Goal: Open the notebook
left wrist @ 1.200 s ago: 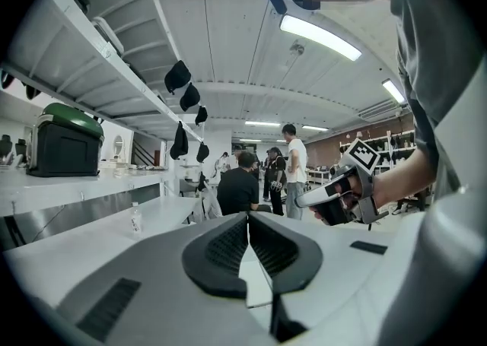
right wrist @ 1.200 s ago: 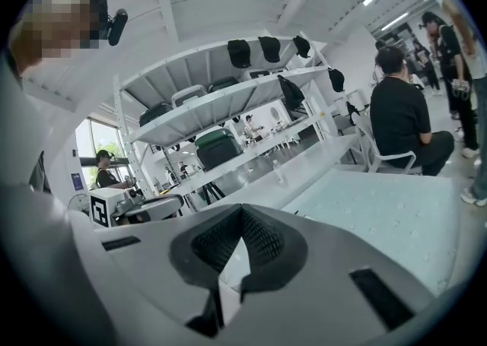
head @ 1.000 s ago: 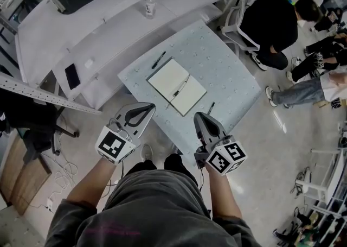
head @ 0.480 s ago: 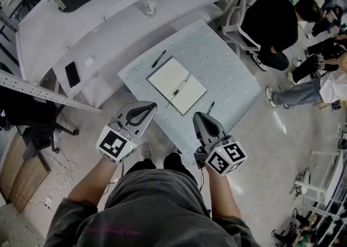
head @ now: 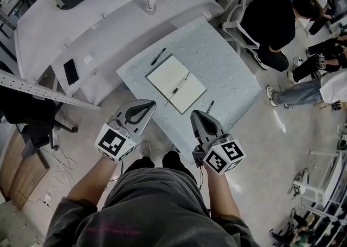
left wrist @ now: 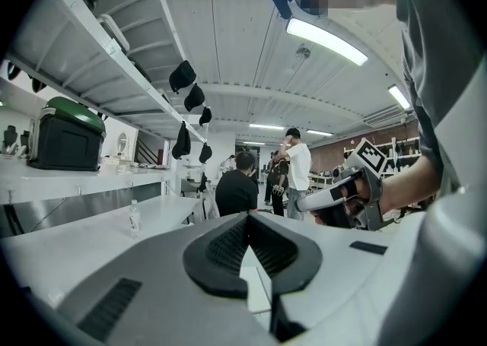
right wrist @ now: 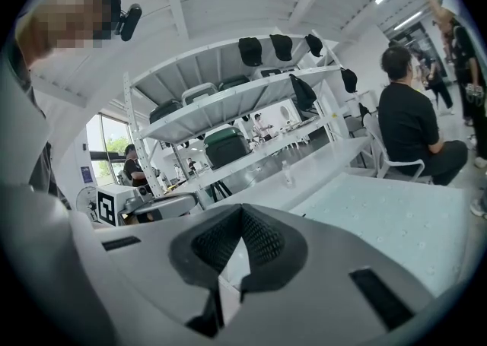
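The left gripper (head: pixel 144 106) has its jaws together, empty, near the edge of the surface (head: pixel 133 75). The notebook (head: pixel 162 75) lies open on the surface, with a pen (head: pixel 180 86) on its pages. The right gripper (head: pixel 198 115) also has its jaws together, empty.

Notebook (head: pixel 176 84) on table (head: pixel 227 61), pen (head: pixel 158 56) just beyond it

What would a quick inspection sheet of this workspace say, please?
Surface: pale blue dotted table, nothing spilled.
Job's things: white-paged notebook lying open, slim dark pen across its spine.
Clutter: second black pen by the notebook's far corner; third black pen near the table's front edge.
Grippers: left gripper and right gripper short of the table, jaws shut, empty.
Cables: white cables on the floor, left.
Surroundings: white bench with clear bottle and black phone; seated people right.
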`<state>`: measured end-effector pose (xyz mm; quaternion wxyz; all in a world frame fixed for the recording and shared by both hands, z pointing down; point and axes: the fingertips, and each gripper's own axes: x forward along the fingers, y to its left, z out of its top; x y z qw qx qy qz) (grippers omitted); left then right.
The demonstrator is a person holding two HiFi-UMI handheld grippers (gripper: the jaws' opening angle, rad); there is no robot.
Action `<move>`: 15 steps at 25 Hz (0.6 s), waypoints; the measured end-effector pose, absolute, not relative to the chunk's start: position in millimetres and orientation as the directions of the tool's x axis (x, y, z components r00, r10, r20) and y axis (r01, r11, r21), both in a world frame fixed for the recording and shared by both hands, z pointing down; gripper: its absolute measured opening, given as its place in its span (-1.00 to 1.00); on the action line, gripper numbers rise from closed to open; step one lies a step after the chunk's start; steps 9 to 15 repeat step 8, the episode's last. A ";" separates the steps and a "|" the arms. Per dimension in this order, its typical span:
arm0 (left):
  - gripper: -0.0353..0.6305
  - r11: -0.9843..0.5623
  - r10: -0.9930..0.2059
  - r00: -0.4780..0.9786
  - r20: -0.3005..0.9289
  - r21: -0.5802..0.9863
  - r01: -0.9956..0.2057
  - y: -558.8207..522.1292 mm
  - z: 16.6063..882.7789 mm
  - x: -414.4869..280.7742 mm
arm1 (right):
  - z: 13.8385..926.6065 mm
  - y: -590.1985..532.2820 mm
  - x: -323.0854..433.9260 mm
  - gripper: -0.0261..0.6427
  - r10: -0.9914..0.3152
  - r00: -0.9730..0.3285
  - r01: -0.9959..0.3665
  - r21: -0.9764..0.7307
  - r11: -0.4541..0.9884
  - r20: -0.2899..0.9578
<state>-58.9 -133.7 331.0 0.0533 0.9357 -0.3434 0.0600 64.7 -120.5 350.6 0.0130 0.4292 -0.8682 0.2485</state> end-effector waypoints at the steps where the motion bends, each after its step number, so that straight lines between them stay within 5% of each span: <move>1: -0.89 -0.757 -0.637 0.755 0.152 0.061 -0.651 -134.6 331.9 -58.8 | 350.5 -121.1 64.5 -0.91 -0.737 -0.633 -0.751 -0.418 0.511 0.237; 15: -0.89 -0.757 -0.637 0.757 0.147 0.063 -0.650 -145.6 329.5 -53.0 | 346.4 -130.1 66.7 -0.91 -0.733 -0.636 -0.752 -0.409 0.518 0.240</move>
